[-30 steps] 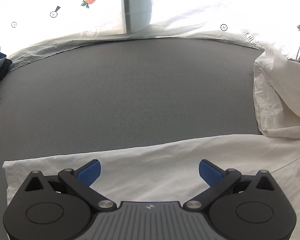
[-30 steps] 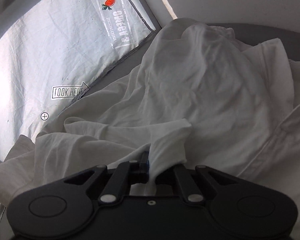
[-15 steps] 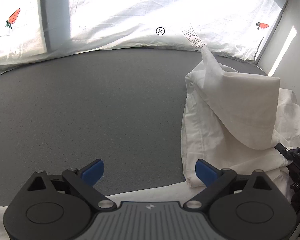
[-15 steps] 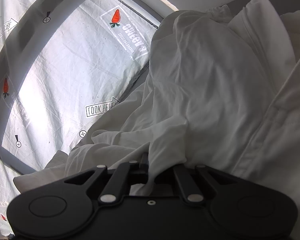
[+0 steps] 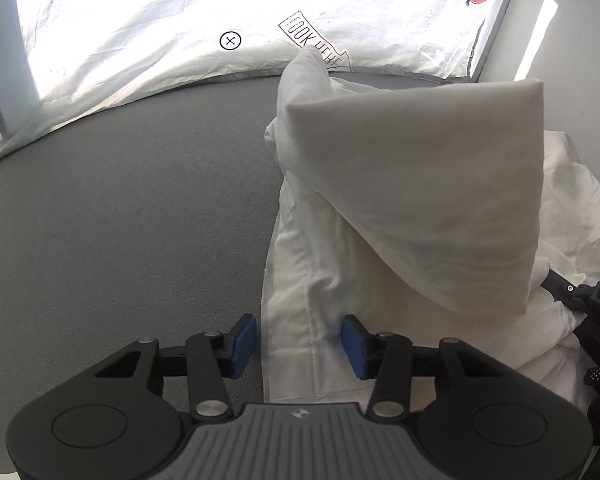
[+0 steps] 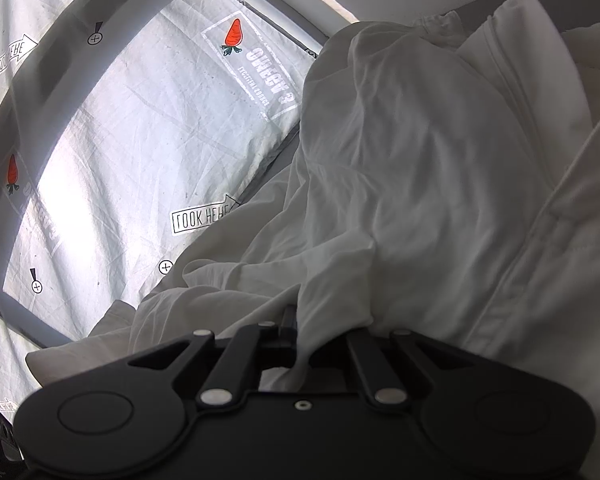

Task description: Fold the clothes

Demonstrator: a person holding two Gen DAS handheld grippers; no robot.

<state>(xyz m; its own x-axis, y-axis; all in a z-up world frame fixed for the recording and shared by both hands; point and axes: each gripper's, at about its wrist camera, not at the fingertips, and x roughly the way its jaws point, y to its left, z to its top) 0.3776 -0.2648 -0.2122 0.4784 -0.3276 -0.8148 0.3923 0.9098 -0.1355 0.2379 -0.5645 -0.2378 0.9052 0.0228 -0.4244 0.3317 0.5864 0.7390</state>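
- The white garment (image 5: 400,208) is seen heaped on the right part of the grey table (image 5: 120,220), 1 stiff flap raised above the rest.
- The left gripper (image 5: 298,346) is set over the garment's hemmed left edge; its jaws have just been closing, with that edge between the 2 blue pads (image 5: 354,346). A gap to the cloth is still visible on the left side, so no pressing grip is shown.
- The right gripper (image 6: 296,334) is closed tight on a bunched fold of the same garment (image 6: 420,200); its fingertips are mostly hidden by the cloth.
- In the left wrist view the right gripper (image 5: 580,304) is cut off at the frame's edge.
- A printed backdrop sheet (image 6: 140,140) with carrot marks is partly covered by the heap.
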